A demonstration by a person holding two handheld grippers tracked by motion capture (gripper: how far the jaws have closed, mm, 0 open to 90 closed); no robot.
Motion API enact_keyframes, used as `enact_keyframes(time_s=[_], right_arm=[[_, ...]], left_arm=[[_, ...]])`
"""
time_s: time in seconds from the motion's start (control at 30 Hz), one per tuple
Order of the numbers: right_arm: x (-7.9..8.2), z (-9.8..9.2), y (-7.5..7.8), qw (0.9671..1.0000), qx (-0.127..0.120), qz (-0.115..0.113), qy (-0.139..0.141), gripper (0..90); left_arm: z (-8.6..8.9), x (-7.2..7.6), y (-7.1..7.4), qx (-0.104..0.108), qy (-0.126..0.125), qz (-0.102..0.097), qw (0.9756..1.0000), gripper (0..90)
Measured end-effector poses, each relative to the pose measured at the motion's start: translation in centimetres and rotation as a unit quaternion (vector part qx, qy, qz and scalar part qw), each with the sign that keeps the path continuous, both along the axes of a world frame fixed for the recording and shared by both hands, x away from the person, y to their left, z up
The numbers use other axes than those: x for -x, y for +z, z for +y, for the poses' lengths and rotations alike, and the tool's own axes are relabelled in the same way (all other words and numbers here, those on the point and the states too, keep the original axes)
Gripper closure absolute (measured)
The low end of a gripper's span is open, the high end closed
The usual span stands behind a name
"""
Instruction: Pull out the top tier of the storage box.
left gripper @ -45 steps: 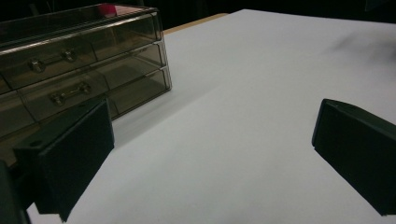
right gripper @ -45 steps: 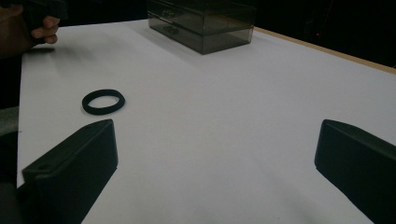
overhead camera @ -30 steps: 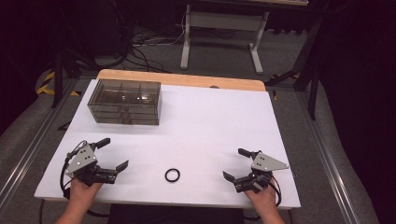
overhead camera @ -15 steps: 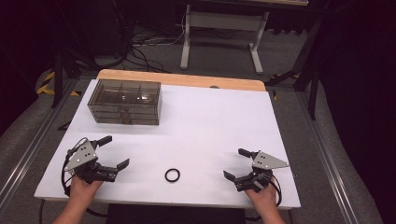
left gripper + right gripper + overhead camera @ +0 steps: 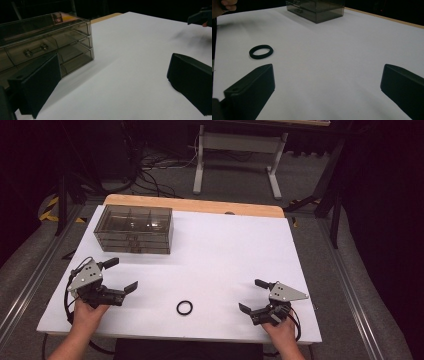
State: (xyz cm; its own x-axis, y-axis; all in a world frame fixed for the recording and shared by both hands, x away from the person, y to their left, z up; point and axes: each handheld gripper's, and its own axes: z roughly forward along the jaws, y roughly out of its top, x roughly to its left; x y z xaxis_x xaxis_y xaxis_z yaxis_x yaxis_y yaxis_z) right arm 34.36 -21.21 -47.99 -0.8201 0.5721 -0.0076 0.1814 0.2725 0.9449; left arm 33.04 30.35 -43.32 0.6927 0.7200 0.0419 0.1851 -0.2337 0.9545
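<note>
High view showed a white tabletop (image 5: 225, 250) with a black ring (image 5: 184, 308) lying flat near its front edge, roughly midway between the two hands and touching neither. The left hand-held gripper (image 5: 122, 276) was held at the front left of the tabletop, its jaws spread wide with nothing between them; against the frames half a second and a second before, it had drifted slightly forward and to the right, toward the middle of the tabletop (a small shift, no more). The right hand-held gripper (image 5: 254, 295) sat at the front right, jaws likewise spread and empty, and it lay in the same spot as in both earlier frames. The ring had not moved either. A smoky transparent drawer box (image 5: 133, 229) stood at the back left of the tabletop, well apart from the ring, unchanged from before. In the left gripper view the two black jaws stood far apart over bare white surface, and the drawer box (image 5: 45, 42) rose just beyond the left jaw, its stacked drawers shut and a small metal handle visible on the upper one; the tip of the other gripper showed at the top right corner. In the right gripper view the jaws were again wide apart, the ring (image 5: 261, 51) lay flat just ahead of the left jaw, clear of it, and the drawer box (image 5: 315, 7) stood far off at the top.
</note>
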Motion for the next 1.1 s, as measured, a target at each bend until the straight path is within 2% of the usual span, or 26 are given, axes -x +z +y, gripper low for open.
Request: enact_keyframes(time_s=[0.13,0.47,0.77,1.1], right_arm=[[0.0,0.0,0.0,1.0,0.002,0.0,0.0,0.0],[0.0,0.1,-0.1,0.9999,0.008,0.0,-0.008,0.0],[0.1,0.2,-0.2,0.9999,0.01,-0.004,-0.012,0.0],[0.1,0.0,-0.2,0.9999,0.005,-0.002,-0.013,0.0]], left_arm=[[0.1,-0.5,0.4,-0.007,-0.019,-0.002,0.9998,0.3],[0.0,-1.8,1.2,-0.006,-0.027,-0.001,0.9996,1.3],[-0.5,-3.5,2.1,-0.02,-0.046,-0.003,0.9988,1.8],[-0.5,-4.9,2.2,-0.016,-0.056,0.015,0.9982,2.8]])
